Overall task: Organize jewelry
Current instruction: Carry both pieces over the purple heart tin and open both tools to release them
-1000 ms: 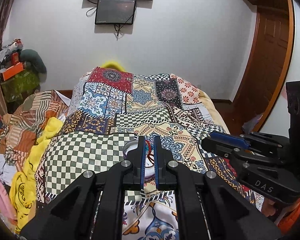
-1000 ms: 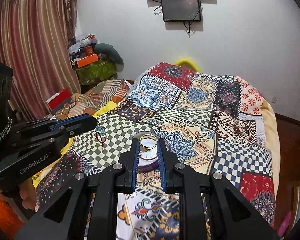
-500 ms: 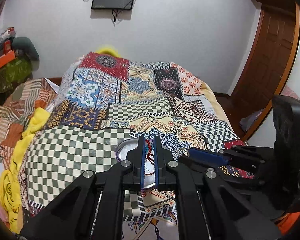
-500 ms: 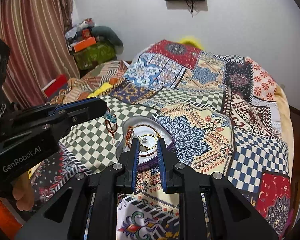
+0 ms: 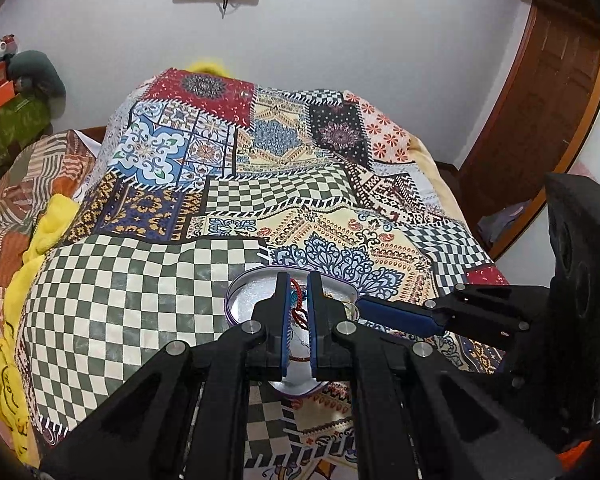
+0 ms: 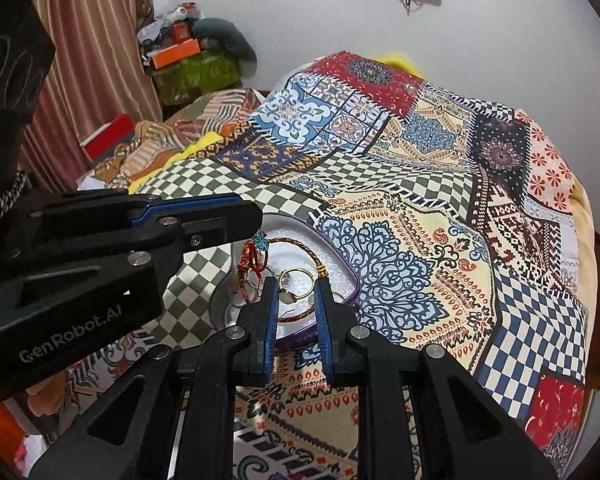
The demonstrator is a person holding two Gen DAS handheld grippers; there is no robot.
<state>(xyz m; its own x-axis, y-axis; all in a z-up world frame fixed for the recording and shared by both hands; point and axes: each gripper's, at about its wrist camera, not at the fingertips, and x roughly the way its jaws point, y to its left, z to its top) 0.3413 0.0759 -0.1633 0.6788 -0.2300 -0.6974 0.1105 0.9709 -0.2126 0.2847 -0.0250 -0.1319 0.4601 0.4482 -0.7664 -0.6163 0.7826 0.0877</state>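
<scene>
The left tool (image 5: 299, 312) is clenched on a red beaded thread bracelet (image 6: 249, 264), which dangles from its tips with a teal knot at the top. Directly below both tools, a shallow oval tin lid (image 5: 242, 300) with a purple rim and a glittery silver inside rests on the bed's patchwork cover (image 5: 140, 300). The right tool (image 6: 296, 300) is clenched on a thin, shiny gold ring (image 6: 297, 278), held just above the lid. Inside the lid lies one twisted copper-coloured bangle (image 6: 296, 242) with a gold cap; smaller pieces beside it are too small to tell. The cover is smooth printed cloth in checks and florals.
</scene>
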